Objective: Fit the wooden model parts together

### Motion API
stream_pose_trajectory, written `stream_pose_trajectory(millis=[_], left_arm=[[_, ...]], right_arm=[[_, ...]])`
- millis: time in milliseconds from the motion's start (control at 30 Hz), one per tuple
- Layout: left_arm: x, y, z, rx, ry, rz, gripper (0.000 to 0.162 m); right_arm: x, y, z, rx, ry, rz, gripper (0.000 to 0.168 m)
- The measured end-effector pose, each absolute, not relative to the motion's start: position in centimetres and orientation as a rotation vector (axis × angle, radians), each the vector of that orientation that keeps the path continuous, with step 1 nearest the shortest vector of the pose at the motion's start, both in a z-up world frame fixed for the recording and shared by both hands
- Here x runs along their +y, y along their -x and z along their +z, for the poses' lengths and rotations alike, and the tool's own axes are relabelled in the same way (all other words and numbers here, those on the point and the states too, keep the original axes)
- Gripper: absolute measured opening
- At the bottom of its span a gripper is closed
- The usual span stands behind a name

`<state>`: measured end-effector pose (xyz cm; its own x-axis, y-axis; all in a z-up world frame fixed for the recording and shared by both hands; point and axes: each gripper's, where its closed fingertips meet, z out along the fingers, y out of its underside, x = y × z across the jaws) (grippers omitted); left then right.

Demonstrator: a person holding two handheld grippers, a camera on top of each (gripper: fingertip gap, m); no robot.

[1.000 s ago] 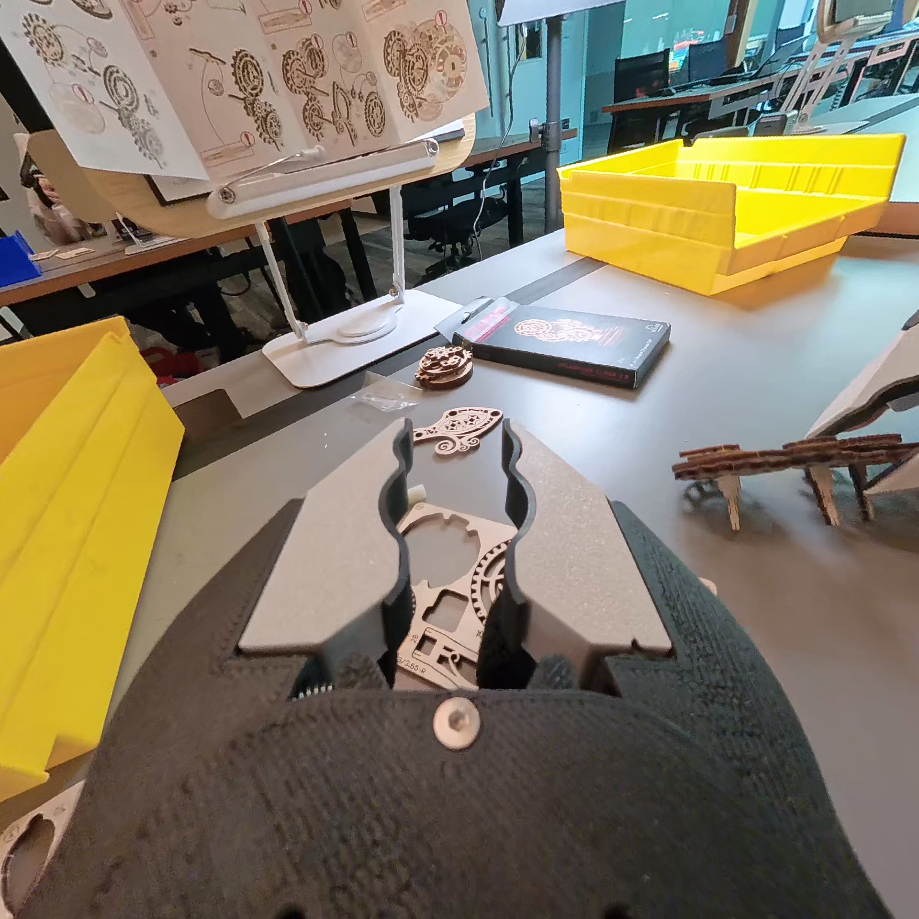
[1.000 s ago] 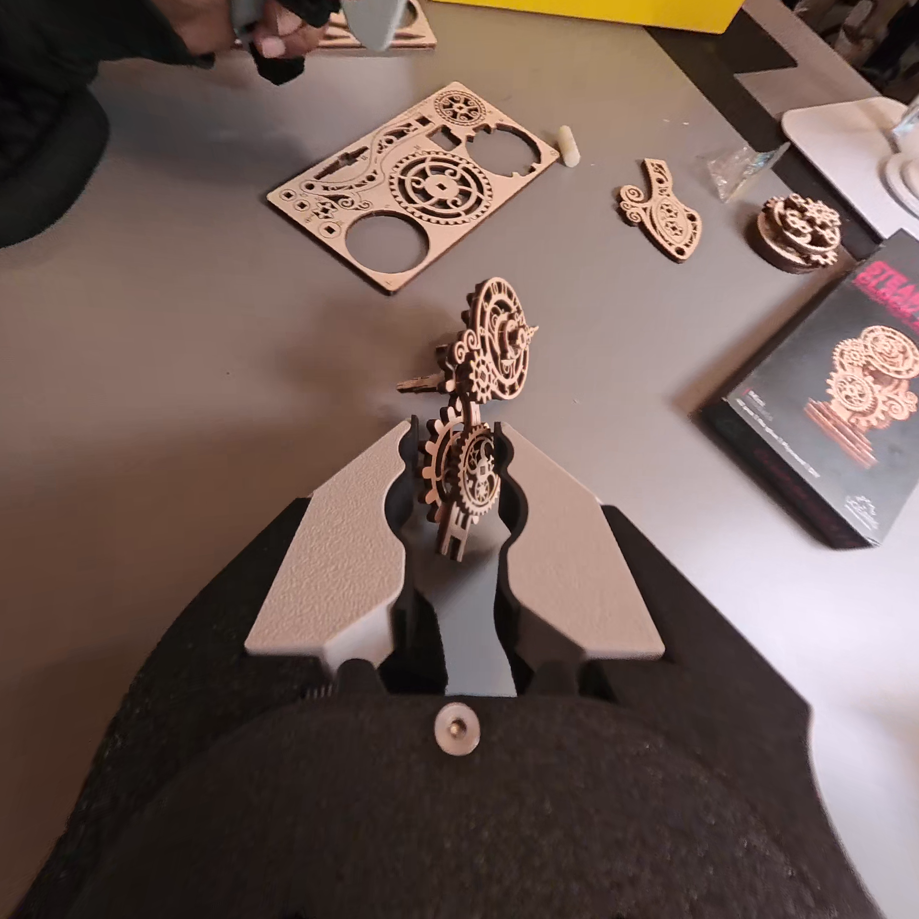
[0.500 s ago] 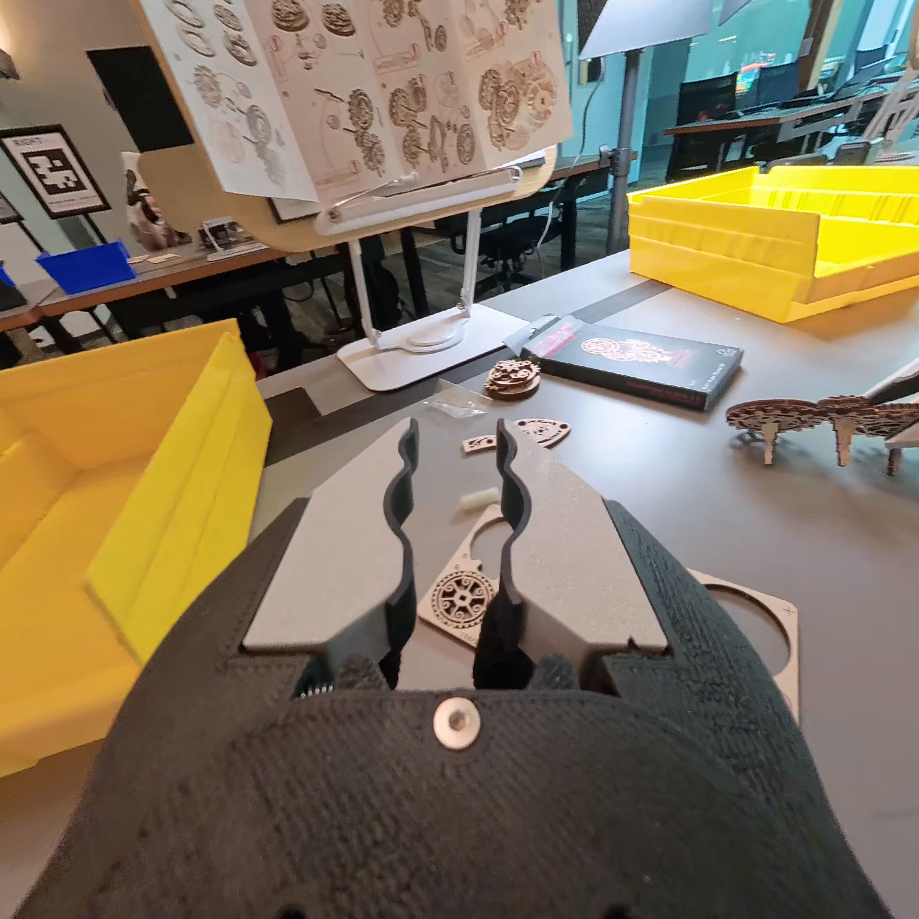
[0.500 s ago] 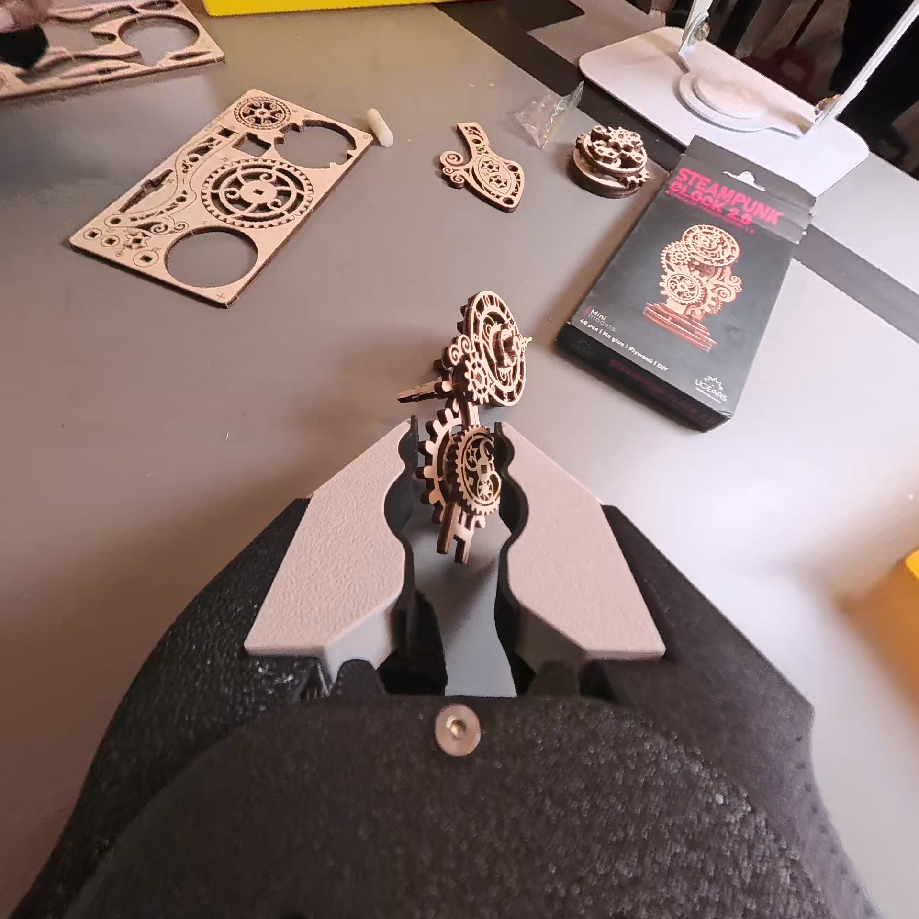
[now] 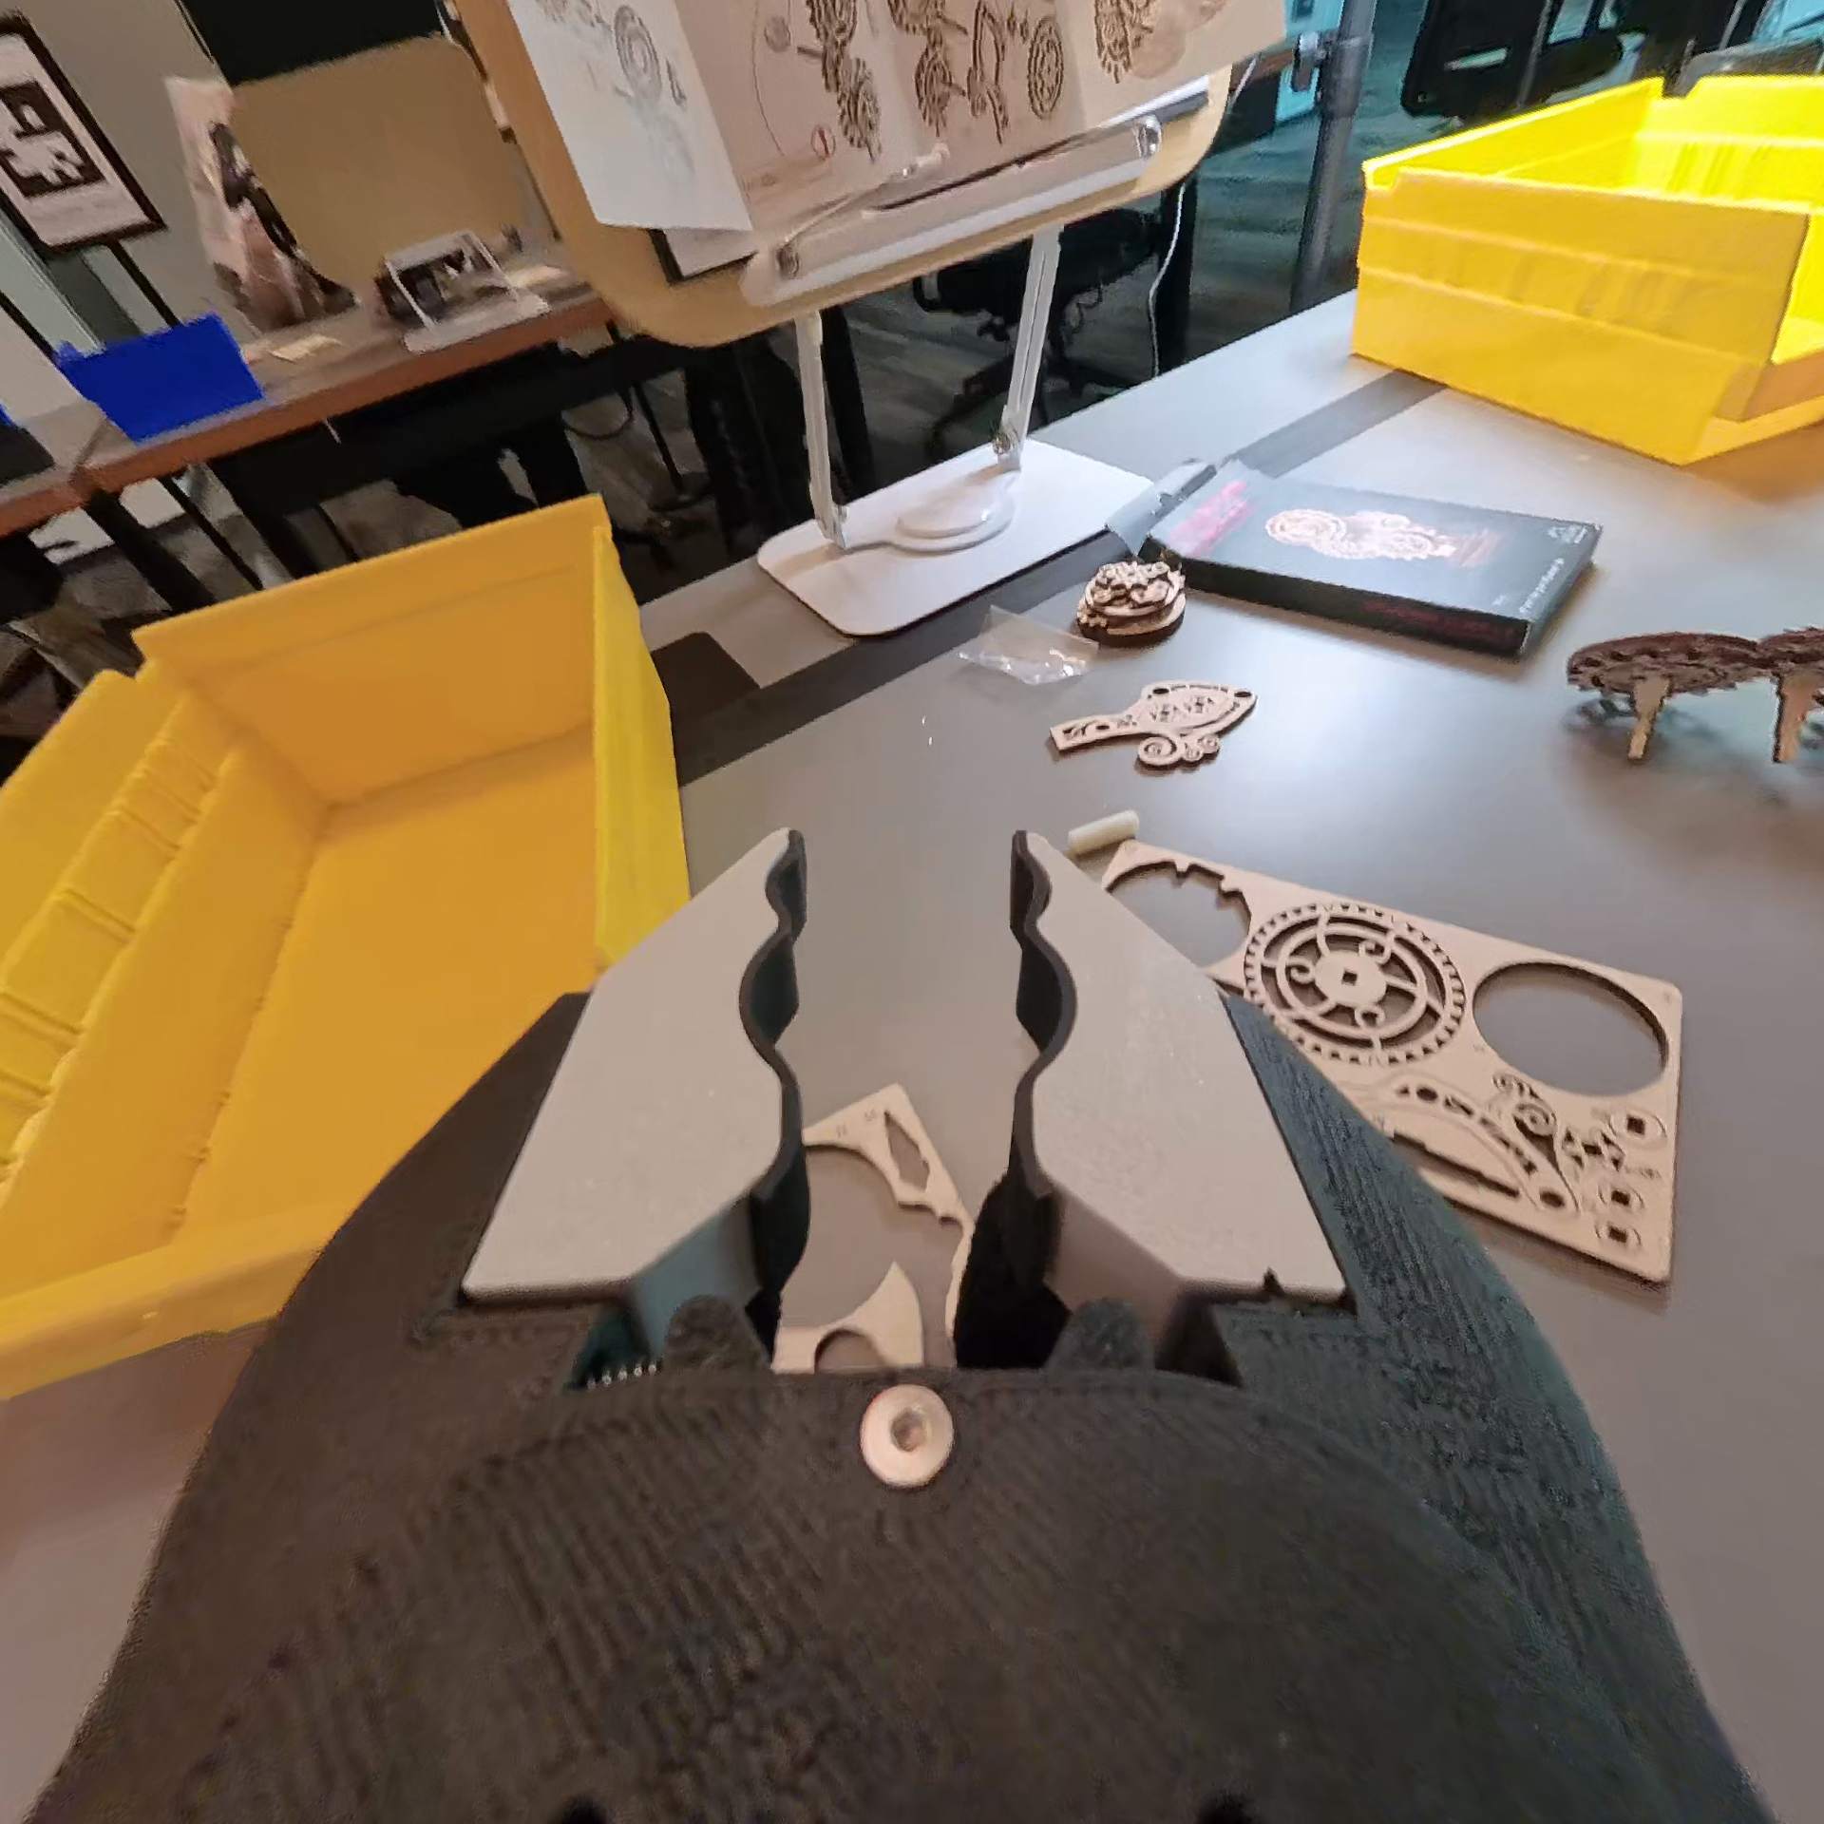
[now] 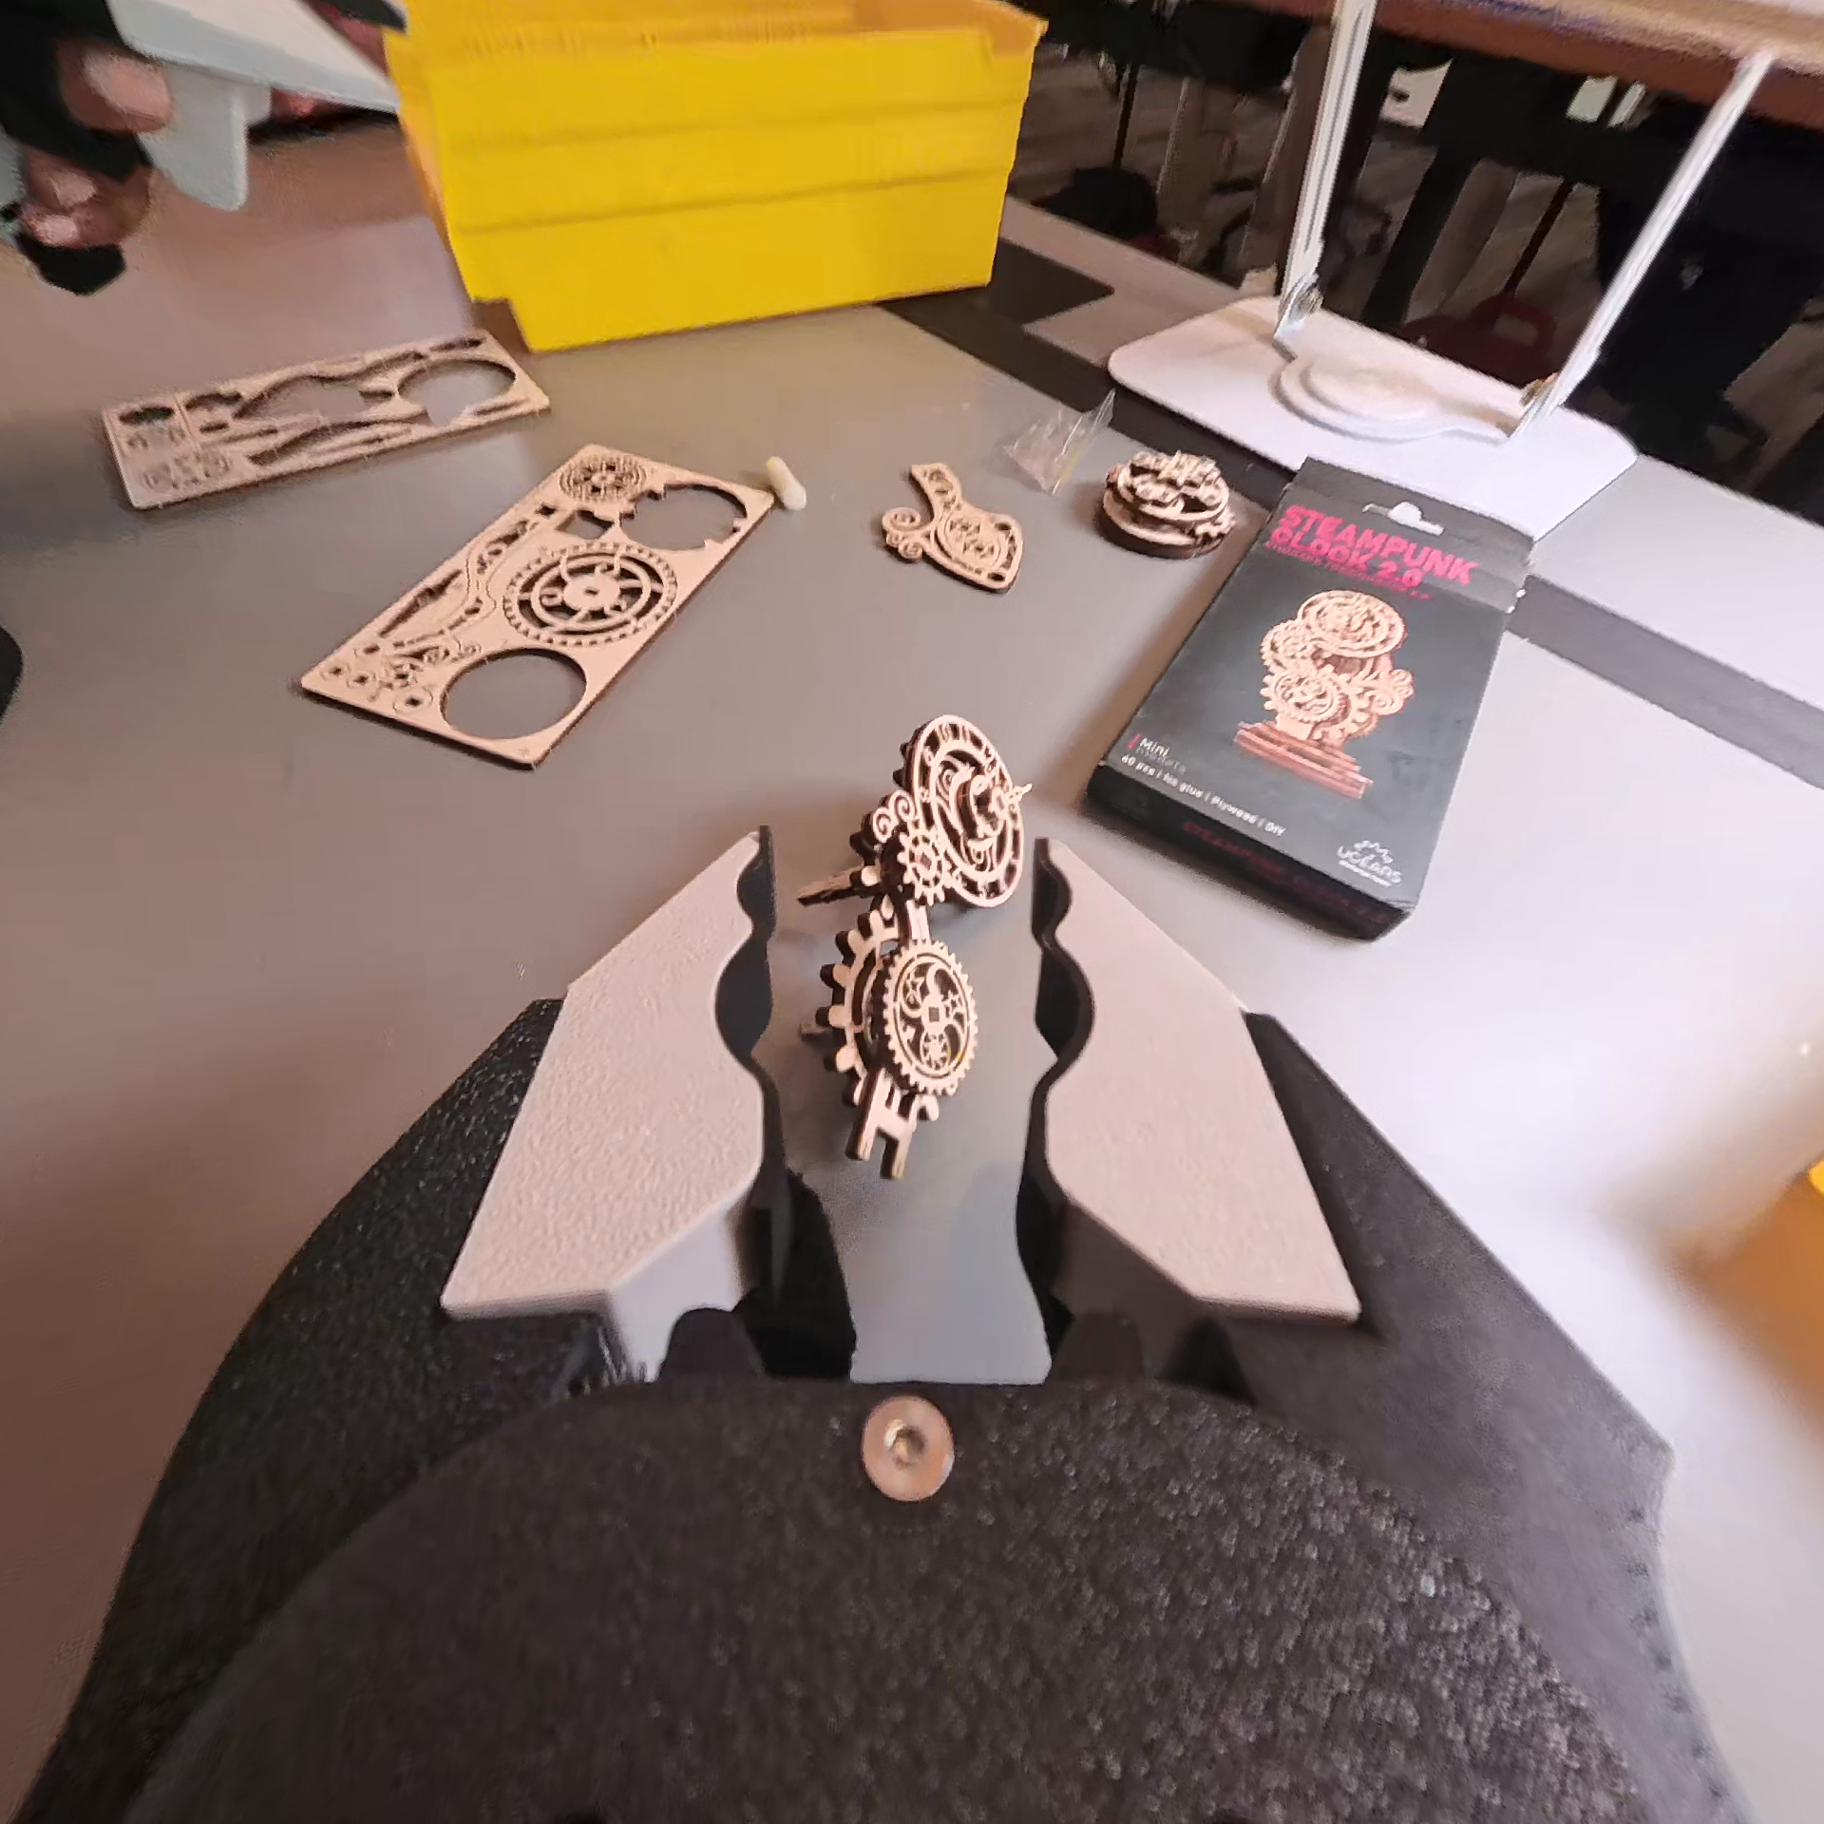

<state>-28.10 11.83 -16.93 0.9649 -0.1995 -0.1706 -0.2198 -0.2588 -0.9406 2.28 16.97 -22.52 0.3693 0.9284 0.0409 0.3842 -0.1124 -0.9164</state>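
My right gripper (image 6: 903,854) is open. The wooden gear assembly (image 6: 918,948) sits between its jaws with a gap on each side. In the left wrist view this assembly (image 5: 1678,666) lies flat at the far right, its pegs pointing down to the table. My left gripper (image 5: 908,854) is open and empty, above a cut-out wooden sheet (image 5: 874,1184). A second wooden sheet with a large gear (image 5: 1382,1036) lies to its right. A curly wooden part (image 5: 1155,721) and a round gear block (image 5: 1130,602) lie farther back.
A yellow bin (image 5: 296,938) stands close on the left, another (image 5: 1579,247) at the back right. A black box (image 5: 1372,563), a small plastic bag (image 5: 1026,646), a white peg (image 5: 1105,829) and a white stand base (image 5: 938,553) holding instruction sheets are on the grey table. Across from one pair of fingers to the other is roughly 30 centimeters. The round gear block (image 5: 1130,602) is about 25 centimeters from both grippers' fingertips. It is also in sight in the right wrist view (image 6: 1142,488).
My right gripper's jaws have opened wide around the gear assembly they were shut on. My left gripper has moved back and left, off the gear sheet and over the other sheet, its jaws slightly wider.
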Motion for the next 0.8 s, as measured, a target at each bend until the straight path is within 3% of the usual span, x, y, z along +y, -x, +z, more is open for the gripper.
stream_pose_trajectory(millis=[167, 300, 633, 800], left_arm=[[8.7, 31.3, -18.4, 0.261, 2.019, -0.039, 0.054], [6.0, 32.6, -23.1, 0.169, 2.263, -0.089, 0.077], [1.9, 33.3, -28.0, -0.023, 2.413, -0.112, 0.084], [0.5, 31.3, -28.8, 0.037, 2.488, -0.079, 0.101]], right_arm=[[17.4, -2.5, -21.9, -1.126, 1.674, 0.755, 0.061], [17.3, -2.4, -22.2, -1.141, 1.676, 0.75, 0.061], [17.0, -2.3, -22.3, -1.156, 1.672, 0.746, 0.059], [17.1, -2.4, -22.2, -1.154, 1.668, 0.731, 0.058]])
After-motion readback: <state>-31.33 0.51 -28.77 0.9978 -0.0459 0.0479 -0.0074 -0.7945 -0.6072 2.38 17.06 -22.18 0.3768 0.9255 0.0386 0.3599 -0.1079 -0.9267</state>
